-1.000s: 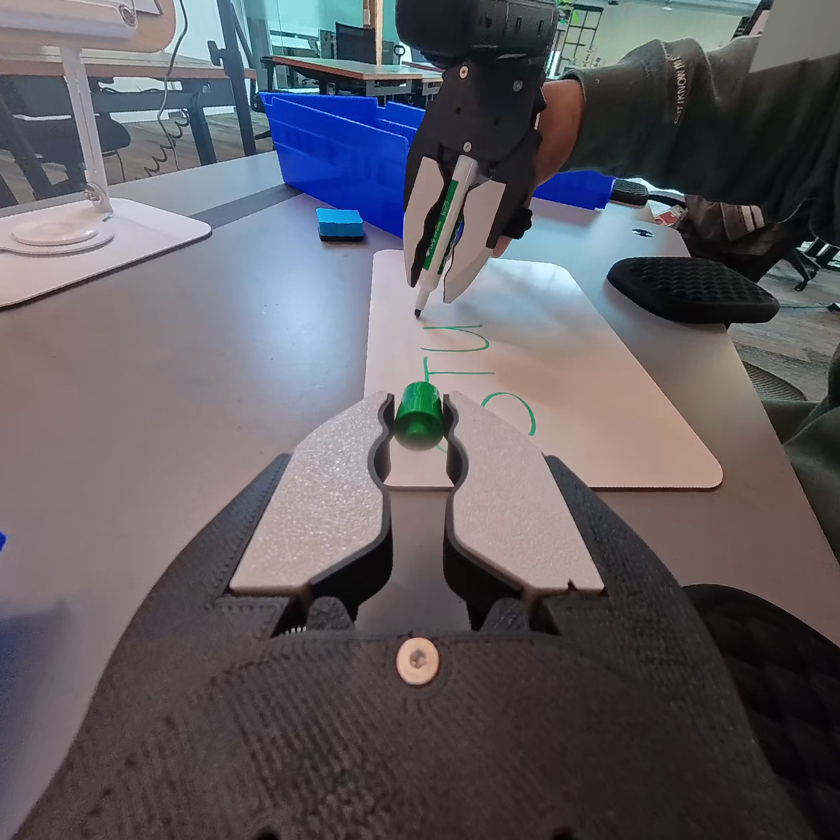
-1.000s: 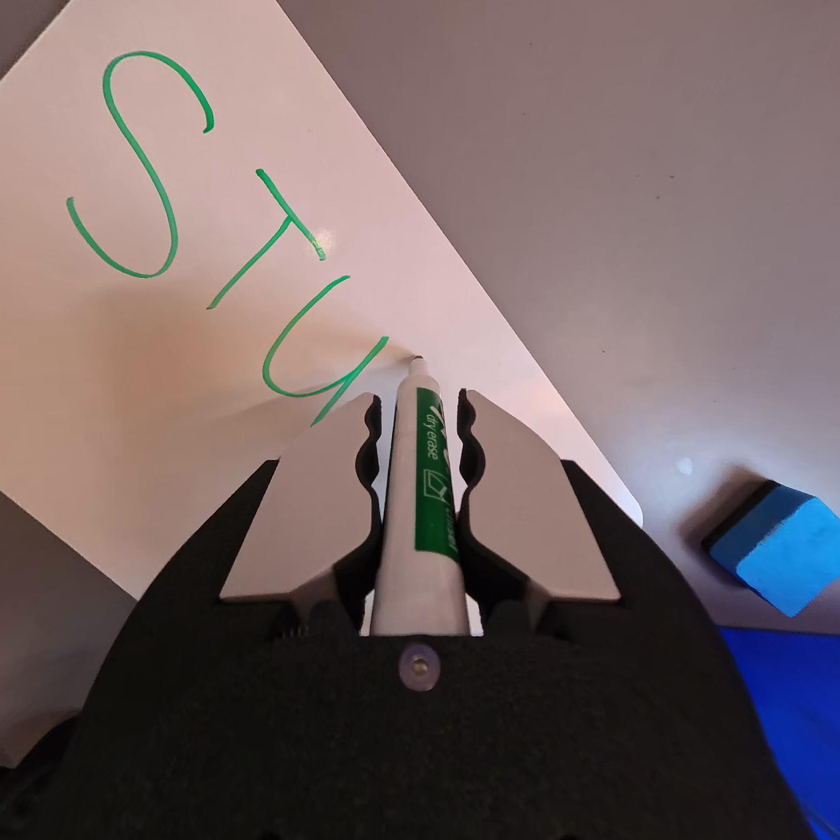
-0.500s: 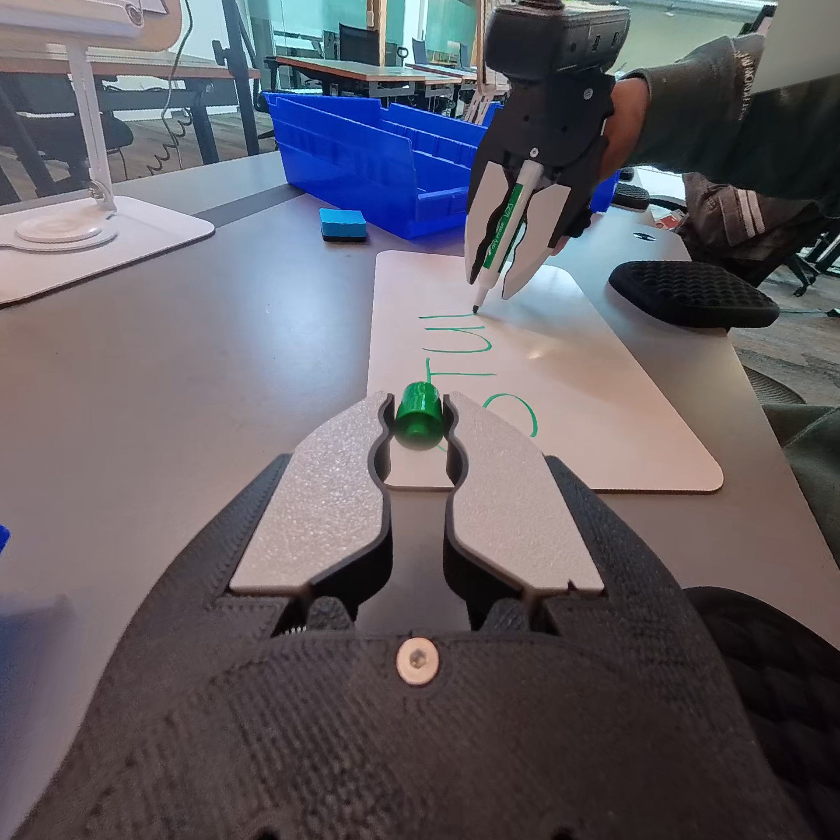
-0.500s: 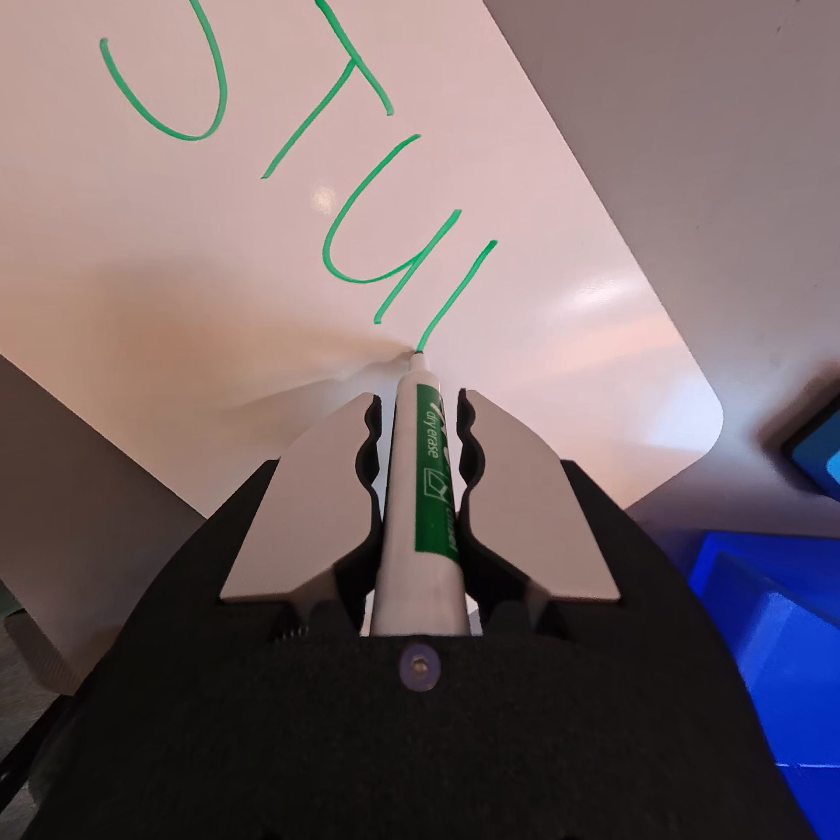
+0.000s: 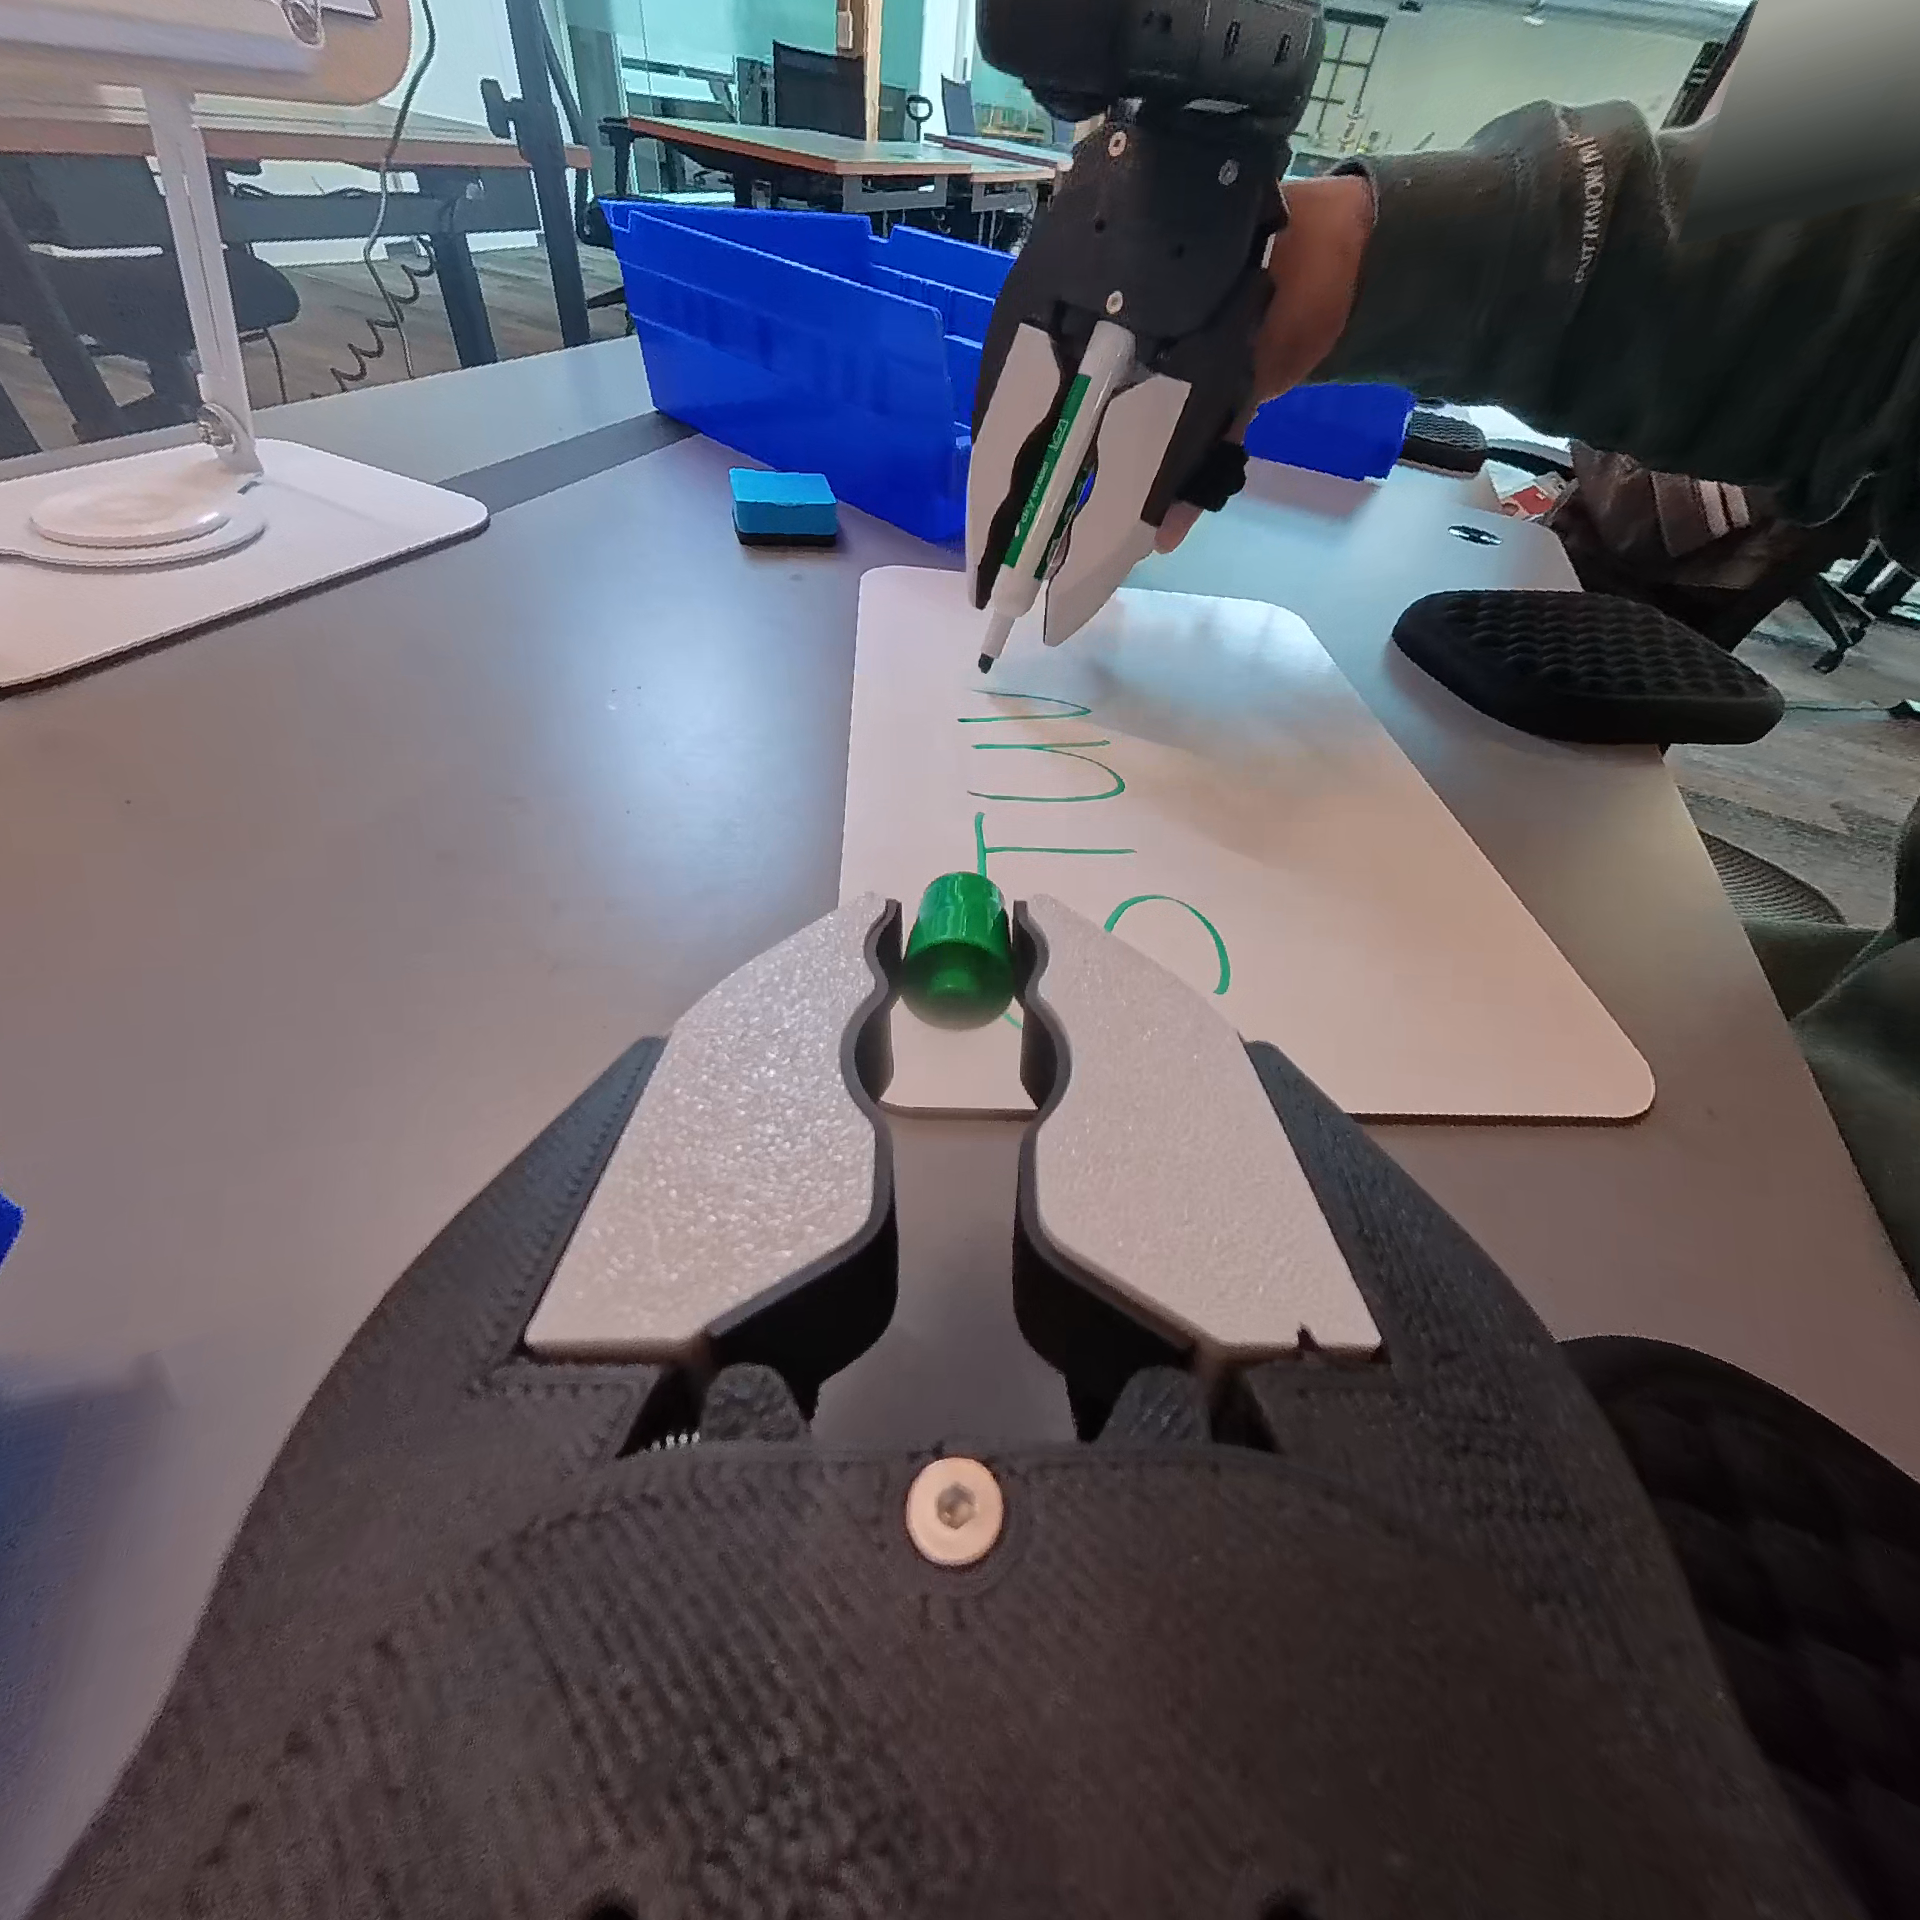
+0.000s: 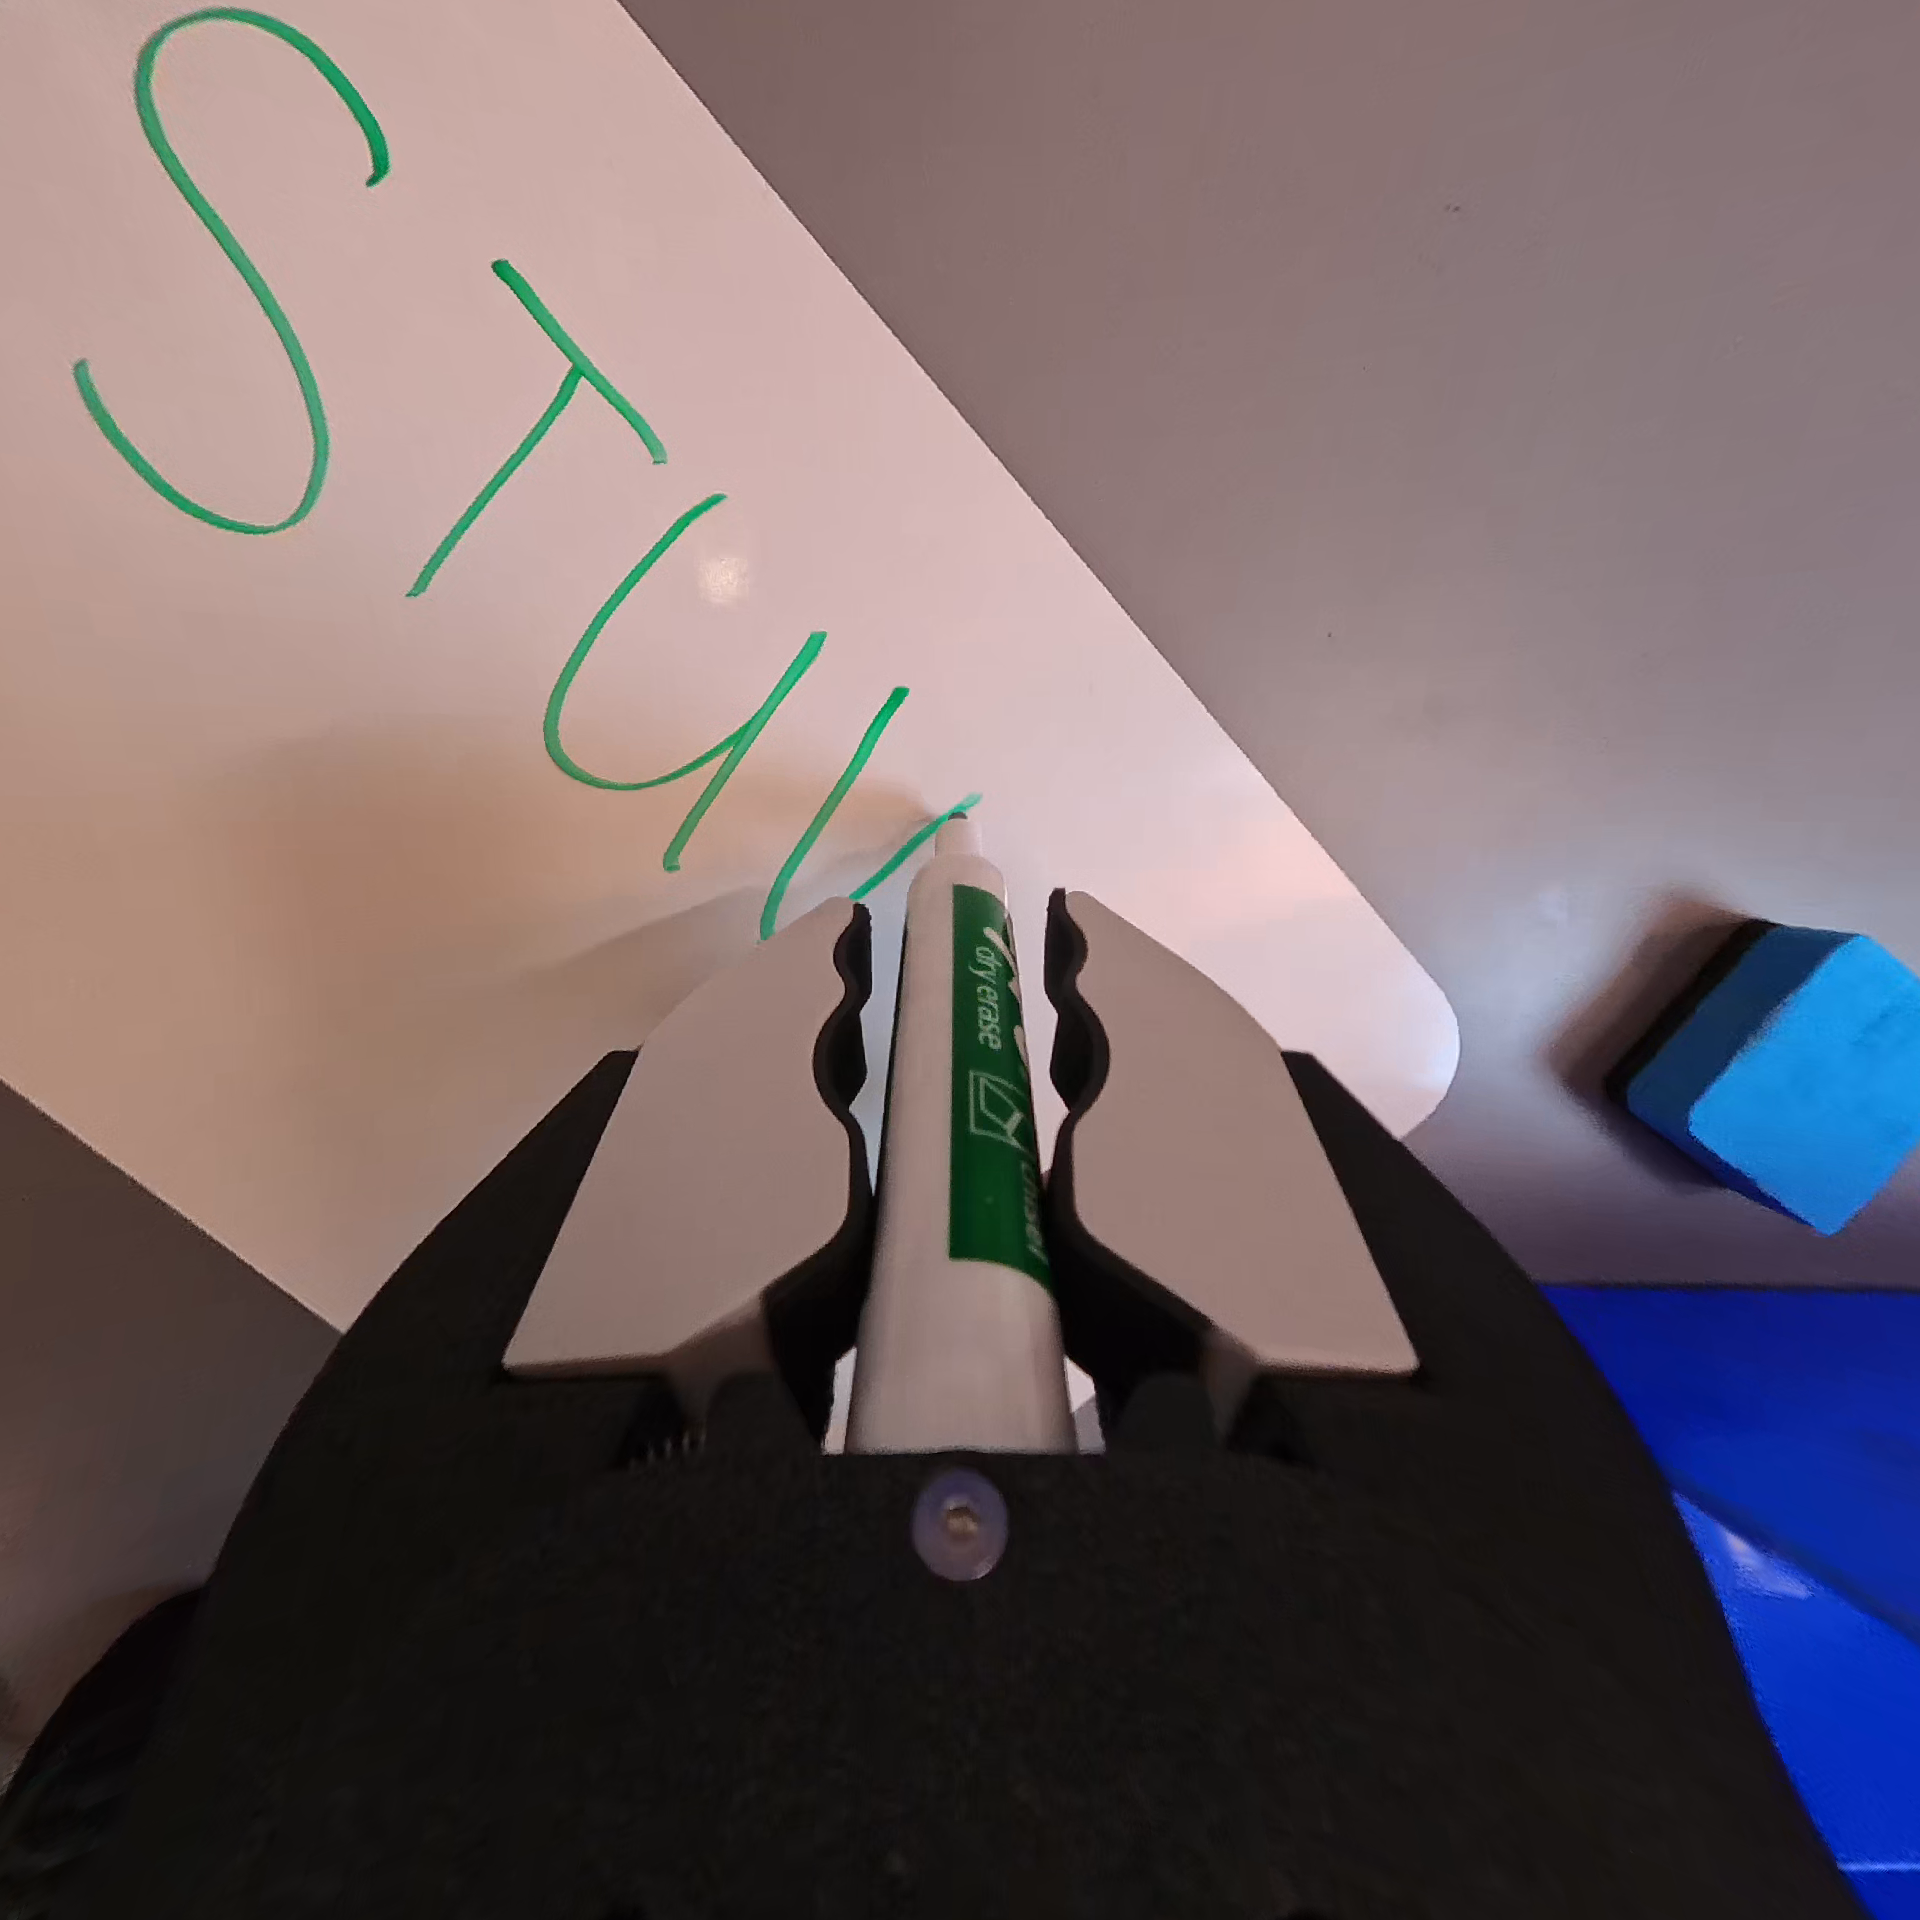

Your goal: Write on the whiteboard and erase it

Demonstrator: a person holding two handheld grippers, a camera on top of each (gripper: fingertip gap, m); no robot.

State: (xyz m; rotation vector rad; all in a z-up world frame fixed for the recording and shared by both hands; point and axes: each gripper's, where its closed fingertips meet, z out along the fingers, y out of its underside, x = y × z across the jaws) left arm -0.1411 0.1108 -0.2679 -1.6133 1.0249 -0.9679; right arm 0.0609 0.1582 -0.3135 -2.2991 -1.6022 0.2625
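Now the right gripper (image 6: 956, 914) clamps a marker (image 6: 961, 1143), its tip on the whiteboard (image 6: 312, 831) at the end of green strokes. Nearer, the left gripper (image 5: 954, 925) pinches the green cap (image 5: 956, 961) over the board's near edge; an eraser (image 6: 1787, 1070) lies just beside the board's far corner

Bright daylight; glare on whiteboard (image 6: 727, 571) (fisheye edges), eraser (image 6: 1787, 1081) seemingly blurred.

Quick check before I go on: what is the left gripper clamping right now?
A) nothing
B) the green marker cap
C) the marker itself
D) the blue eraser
B: the left gripper is shut on the green marker cap, while the marker sits in the right gripper.
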